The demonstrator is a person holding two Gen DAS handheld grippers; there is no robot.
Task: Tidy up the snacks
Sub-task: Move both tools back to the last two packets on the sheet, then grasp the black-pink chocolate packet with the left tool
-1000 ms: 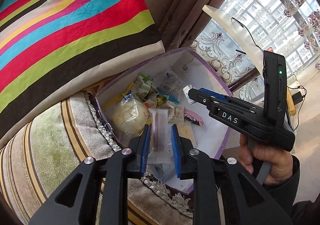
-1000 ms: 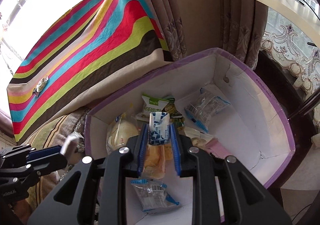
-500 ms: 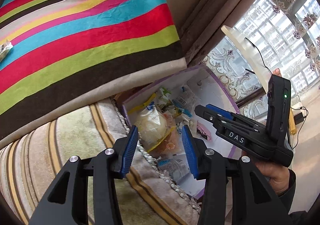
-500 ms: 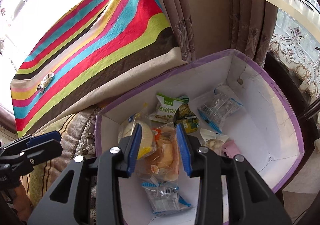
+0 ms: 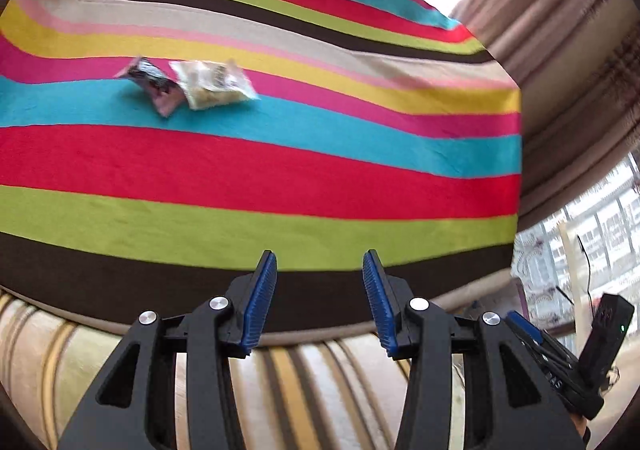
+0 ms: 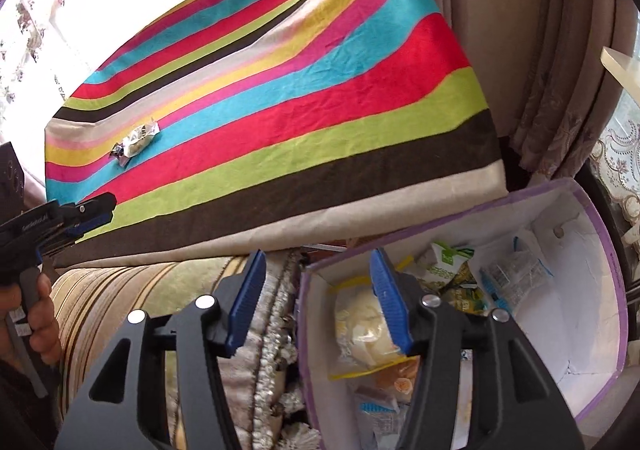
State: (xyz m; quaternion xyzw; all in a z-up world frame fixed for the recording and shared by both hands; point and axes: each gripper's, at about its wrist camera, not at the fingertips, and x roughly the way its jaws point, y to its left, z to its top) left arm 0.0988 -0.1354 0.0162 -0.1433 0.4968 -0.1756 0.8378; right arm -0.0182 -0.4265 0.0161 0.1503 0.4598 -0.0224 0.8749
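Beside the purple-rimmed box (image 6: 592, 334), your right gripper (image 6: 320, 298) hangs with its jaws spread and nothing between them; your left gripper (image 5: 320, 298) faces the striped surface (image 5: 280, 170), its jaws likewise parted and empty.

Most of the sorting looks done, judging by how things lie; the box already holds a good pile, while only two snacks remain out on the striped surface, well away from the box; these are a pale packet (image 5: 212, 84) and a dark-and-pink wrapper (image 5: 154, 84), touching each other on the blue stripe at the far side from the box. Those two are probably what is left for you to fetch.

Inside the box, against the wall nearest the striped surface, lies a round pale bun in a yellow-edged bag (image 6: 360, 330); just beyond it sits a green-and-white pouch (image 6: 444, 262); further from that wall is a clear packet with blue trim (image 6: 512, 274); nearer you an orange pastry bag (image 6: 396, 382) and another clear blue-trimmed packet (image 6: 380, 414) overlap; the far half of the box floor shows bare white.
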